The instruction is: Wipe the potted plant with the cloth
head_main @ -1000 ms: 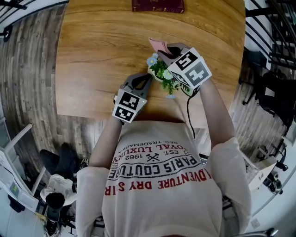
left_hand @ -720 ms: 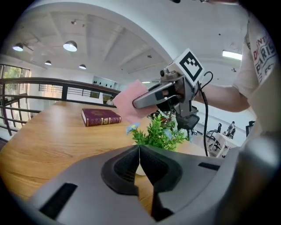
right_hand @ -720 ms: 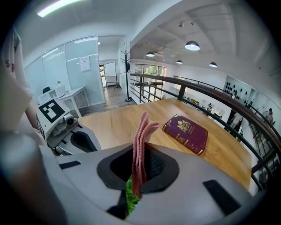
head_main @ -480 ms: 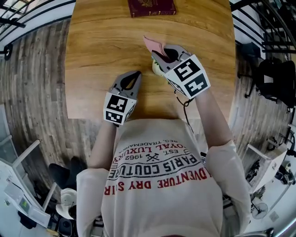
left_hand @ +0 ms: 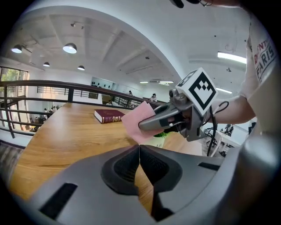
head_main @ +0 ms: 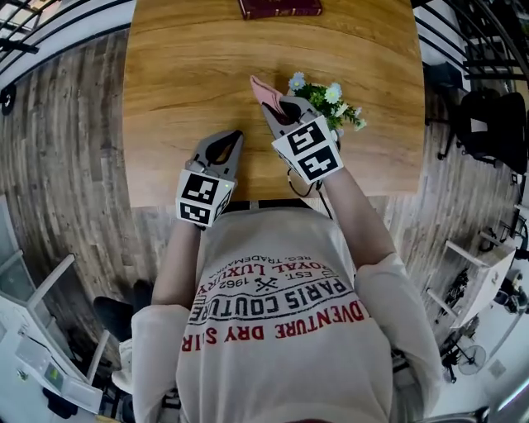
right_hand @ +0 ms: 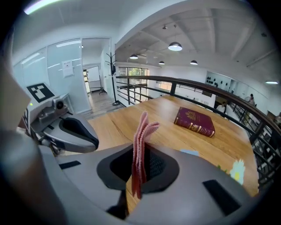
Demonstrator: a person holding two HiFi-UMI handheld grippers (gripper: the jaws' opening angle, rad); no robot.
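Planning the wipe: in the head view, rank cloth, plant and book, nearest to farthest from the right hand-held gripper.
1. Cloth, clamped in the right hand-held gripper.
2. Plant, just right of it.
3. Book, at the table's far edge.

Potted plant [head_main: 325,97]: a second ago it sat beneath the jaws of your right gripper [head_main: 271,106]. It now stands clear, just to their right.
Cloth [head_main: 264,87]: carried off the foliage with those jaws.
Left gripper [head_main: 236,135]: your tips were beside the plant and are now well apart from it.
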